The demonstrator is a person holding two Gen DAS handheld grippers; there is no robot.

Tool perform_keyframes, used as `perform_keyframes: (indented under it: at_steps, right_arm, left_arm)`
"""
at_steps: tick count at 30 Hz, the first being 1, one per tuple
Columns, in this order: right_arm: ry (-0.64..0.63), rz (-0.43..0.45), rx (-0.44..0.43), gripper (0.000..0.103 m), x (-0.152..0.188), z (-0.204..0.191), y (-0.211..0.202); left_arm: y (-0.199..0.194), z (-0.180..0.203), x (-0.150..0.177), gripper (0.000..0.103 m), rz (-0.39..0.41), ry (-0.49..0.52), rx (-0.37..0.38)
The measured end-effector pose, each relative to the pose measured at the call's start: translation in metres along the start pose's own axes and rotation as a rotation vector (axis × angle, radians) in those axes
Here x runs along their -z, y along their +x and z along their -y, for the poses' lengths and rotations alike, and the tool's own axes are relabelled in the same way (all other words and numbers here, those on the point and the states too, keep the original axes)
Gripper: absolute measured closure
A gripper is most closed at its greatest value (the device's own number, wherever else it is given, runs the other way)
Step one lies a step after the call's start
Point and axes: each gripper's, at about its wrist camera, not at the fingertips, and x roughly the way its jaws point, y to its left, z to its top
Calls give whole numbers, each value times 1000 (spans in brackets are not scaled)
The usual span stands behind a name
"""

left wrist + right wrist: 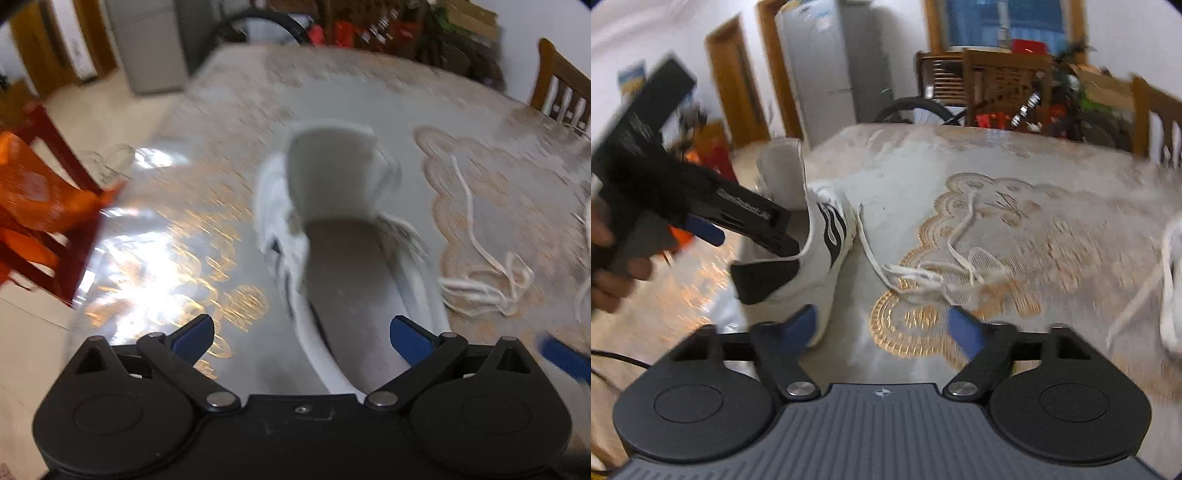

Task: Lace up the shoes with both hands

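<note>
A white shoe [332, 221] with black stripes stands on the table, its tongue raised and its eyelets without a lace. My left gripper [303, 339] hangs open above the heel opening, one finger over the insole and the other over the table; no pad touches the shoe. From the right wrist view, a hand holds the left gripper [738, 236] over the shoe [820, 251]. A loose white lace [923, 273] lies in a tangle right of the shoe, also seen as the lace [480, 280]. My right gripper [882, 326] is open near that lace, with nothing between its fingers.
The table [1015, 166] has a glossy patterned cover. A white object [1171, 295], blurred, sits at the right edge. A red chair with orange plastic [44, 206] stands at the left, and a wooden chair [561, 92] at the far right. A fridge and a bicycle stand beyond the table.
</note>
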Motion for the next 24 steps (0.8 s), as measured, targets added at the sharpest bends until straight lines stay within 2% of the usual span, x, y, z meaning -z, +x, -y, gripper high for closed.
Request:
perform_keyframes:
  at_steps: [3,5,7,11,17,22,24]
  right_arm:
    - [39,-50,-17,30,-10,2,32]
    - [43,-95,-42,44,-14,-2,47]
    - [15,-119,-68,74,-17,-10,54]
    - [-29,-175,-90,101,-15,-30,36]
    - [-23,-240,-162,101,13,-50,-10]
    - [28,-270,-207,101,32,-56,-37]
    - [11,-271,-215,101,37,-60,-42]
  left_arm:
    - [7,-2,2,1,-2,20,28]
    - [10,-5,4,3,-9,25,45]
    - [11,-8,5,4,-34,19,77]
    - [4,-5,19,6,-75,48,111]
    - [-16,-7,70,6,-129,67,139]
    - [-27,-7,90,6,-86,153,113]
    - [-30,-7,95,6,-65,194,95]
